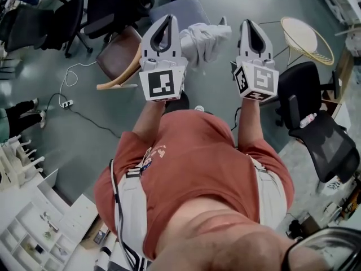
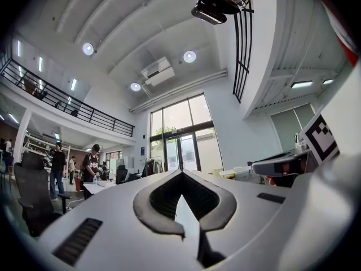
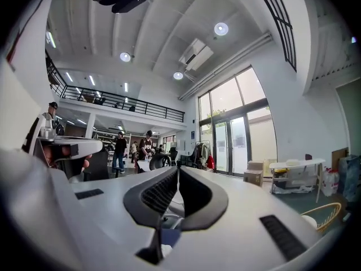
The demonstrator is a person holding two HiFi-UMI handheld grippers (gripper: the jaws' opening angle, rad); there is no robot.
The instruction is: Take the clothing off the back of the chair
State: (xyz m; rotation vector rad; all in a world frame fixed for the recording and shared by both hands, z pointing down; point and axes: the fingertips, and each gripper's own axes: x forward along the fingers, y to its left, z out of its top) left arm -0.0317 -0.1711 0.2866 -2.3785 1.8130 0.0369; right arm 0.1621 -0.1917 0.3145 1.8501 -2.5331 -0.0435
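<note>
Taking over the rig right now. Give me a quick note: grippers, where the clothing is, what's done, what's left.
Left gripper: fingers together, nothing between them.
Right gripper: the same, shut and empty.
Clothing: light grey, draped over the back of the blue-grey chair. It is ahead of the person and shows between the two grippers in the head view. Neither gripper touches it.
Done: nothing yet; the clothing is not off the chair.
Left: open a gripper, reach the clothing, grip it, and probably lift it clear of the chair back.
</note>
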